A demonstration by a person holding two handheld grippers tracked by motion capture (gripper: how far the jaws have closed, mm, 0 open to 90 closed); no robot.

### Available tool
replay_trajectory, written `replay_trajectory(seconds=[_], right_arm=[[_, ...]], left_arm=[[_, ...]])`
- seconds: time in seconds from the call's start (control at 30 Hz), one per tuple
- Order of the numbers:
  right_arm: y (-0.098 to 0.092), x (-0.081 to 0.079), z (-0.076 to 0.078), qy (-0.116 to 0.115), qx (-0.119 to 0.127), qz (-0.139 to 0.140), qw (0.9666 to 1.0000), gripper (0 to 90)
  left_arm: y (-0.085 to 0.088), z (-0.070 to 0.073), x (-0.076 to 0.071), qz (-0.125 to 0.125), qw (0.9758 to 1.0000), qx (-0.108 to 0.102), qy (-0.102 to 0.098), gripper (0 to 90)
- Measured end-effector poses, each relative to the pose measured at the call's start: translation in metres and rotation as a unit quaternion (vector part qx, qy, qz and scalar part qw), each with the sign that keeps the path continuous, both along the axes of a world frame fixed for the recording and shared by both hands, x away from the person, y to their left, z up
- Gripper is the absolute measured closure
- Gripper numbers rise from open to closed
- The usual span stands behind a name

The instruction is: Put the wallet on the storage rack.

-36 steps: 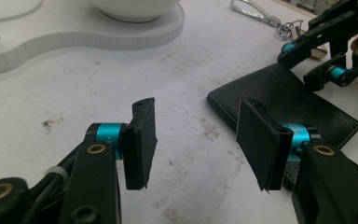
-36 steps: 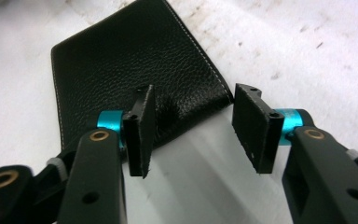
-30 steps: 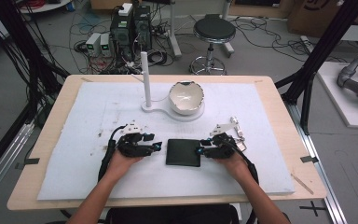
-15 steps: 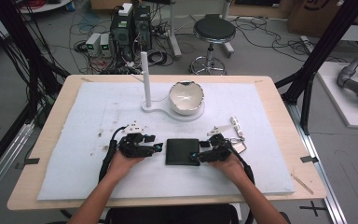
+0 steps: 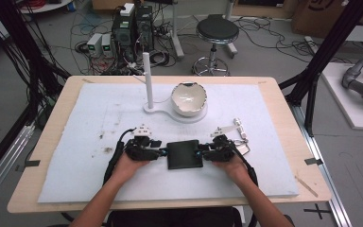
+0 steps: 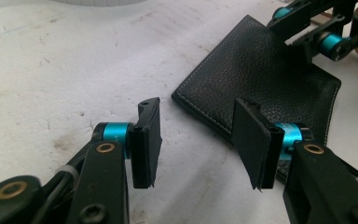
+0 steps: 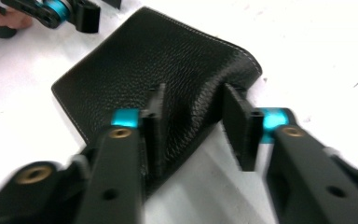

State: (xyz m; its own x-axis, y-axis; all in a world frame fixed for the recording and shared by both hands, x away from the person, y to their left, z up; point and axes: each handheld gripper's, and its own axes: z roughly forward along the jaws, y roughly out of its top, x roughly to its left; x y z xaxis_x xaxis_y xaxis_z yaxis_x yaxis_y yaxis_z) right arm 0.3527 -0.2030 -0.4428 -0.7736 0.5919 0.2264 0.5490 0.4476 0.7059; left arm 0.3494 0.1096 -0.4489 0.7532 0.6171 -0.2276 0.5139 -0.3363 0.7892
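Two grippers were parked either side of a black leather wallet [image 5: 185,154] lying flat on the white mat [image 5: 90,113], near the front middle of the table. From the high view you got the whole layout: left gripper [image 5: 157,152] at the wallet's left edge, right gripper [image 5: 202,153] at its right edge, a white bowl [image 5: 188,99] on a white base with an upright post [image 5: 147,79] further back, and some small metal bits [image 5: 238,135] just right of the right hand. That bowl looked cracked or chipped at the rim, and I couldn't tell what was inside. Close up, the left gripper [image 6: 198,140] was spread wide, gripping nothing, one jaw over the wallet [image 6: 261,88] corner. The right gripper [image 7: 193,123] was also spread apart, jaws straddling the wallet [image 7: 158,74] edge, not clamped.
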Motion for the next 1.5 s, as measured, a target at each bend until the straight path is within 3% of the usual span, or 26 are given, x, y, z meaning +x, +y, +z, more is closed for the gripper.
replay_trajectory(seconds=[0.13, 0.33, 0.5, 0.53, 0.57, 0.67, 0.7, 0.73, 0.77, 0.8, 0.83, 0.93, 0.97, 1.0, 1.13, 1.2, 1.3, 1.43, 1.5], right_arm=[[0.0, -0.001, 0.002, -0.02, -0.006, 0.005, 0.9998, 81.7], [-0.002, -0.002, 0.005, -0.021, 0.004, 0.008, 0.9997, 85.4], [-0.005, -0.005, 0.012, -0.049, 0.023, 0.027, 0.9981, 86.1], [-0.005, -0.005, 0.013, -0.054, 0.025, 0.032, 0.9977, 86.1], [-0.006, -0.006, 0.014, -0.062, 0.028, 0.037, 0.997, 86.1], [-0.007, -0.009, 0.017, -0.078, 0.036, 0.047, 0.9952, 86.0], [-0.007, -0.009, 0.017, -0.078, 0.036, 0.047, 0.9952, 86.0], [-0.007, -0.01, 0.019, -0.089, 0.042, 0.053, 0.9937, 86.1], [-0.007, -0.01, 0.02, -0.091, 0.045, 0.057, 0.9932, 86.1], [-0.007, -0.01, 0.021, -0.093, 0.046, 0.06, 0.9928, 86.1], [-0.007, -0.011, 0.022, -0.096, 0.047, 0.062, 0.9924, 86.1], [-0.007, -0.011, 0.022, -0.102, 0.051, 0.067, 0.9913, 86.2], [-0.006, -0.011, 0.023, -0.104, 0.052, 0.071, 0.9907, 86.2], [-0.006, -0.011, 0.023, -0.106, 0.052, 0.073, 0.9904, 86.2], [-0.006, -0.01, 0.022, -0.101, 0.046, 0.072, 0.9912, 86.1], [-0.007, -0.009, 0.022, -0.098, 0.045, 0.072, 0.9916, 86.0], [-0.008, -0.007, 0.019, -0.09, 0.037, 0.069, 0.9929, 85.7], [-0.01, -0.005, 0.017, -0.074, 0.038, 0.069, 0.9941, 84.1], [-0.013, -0.003, 0.016, -0.069, 0.048, 0.067, 0.9942, 78.8]], left_arm=[[-0.001, 0.0, 0.0, -0.001, 1.0, 0.006, 0.0, 51.8], [0.001, 0.0, 0.001, 0.008, 1.0, 0.0, 0.005, 45.9], [0.003, 0.001, 0.004, 0.007, 0.9996, -0.026, -0.006, 41.7], [0.004, 0.001, 0.006, -0.007, 0.9991, -0.042, -0.005, 41.6], [0.004, 0.001, 0.006, -0.007, 0.9991, -0.042, -0.005, 41.2], [0.004, -0.001, 0.011, -0.025, 0.9972, -0.07, 0.012, 41.2], [0.004, -0.001, 0.011, -0.025, 0.9972, -0.07, 0.012, 41.2], [0.006, -0.001, 0.013, -0.025, 0.9954, -0.09, 0.022, 40.9], [0.006, -0.001, 0.013, -0.025, 0.9954, -0.09, 0.022, 40.0], [0.007, -0.001, 0.015, -0.026, 0.9925, -0.116, 0.029, 39.8], [0.006, -0.002, 0.015, -0.03, 0.9915, -0.123, 0.032, 39.8], [0.003, -0.004, 0.015, -0.044, 0.9915, -0.116, 0.04, 39.8], [0.001, -0.004, 0.015, -0.049, 0.9919, -0.111, 0.04, 41.6], [0.0, -0.002, 0.014, -0.059, 0.9907, -0.115, 0.042, 46.8], [0.003, -0.001, 0.013, -0.062, 0.9908, -0.112, 0.044, 60.8], [0.005, 0.001, 0.012, -0.071, 0.9902, -0.115, 0.034, 68.7], [0.007, 0.006, 0.009, -0.084, 0.9869, -0.136, 0.022, 76.8], [0.007, 0.012, 0.005, -0.104, 0.9847, -0.14, 0.0, 79.3], [0.008, 0.015, 0.003, -0.113, 0.9832, -0.142, -0.015, 79.4]])
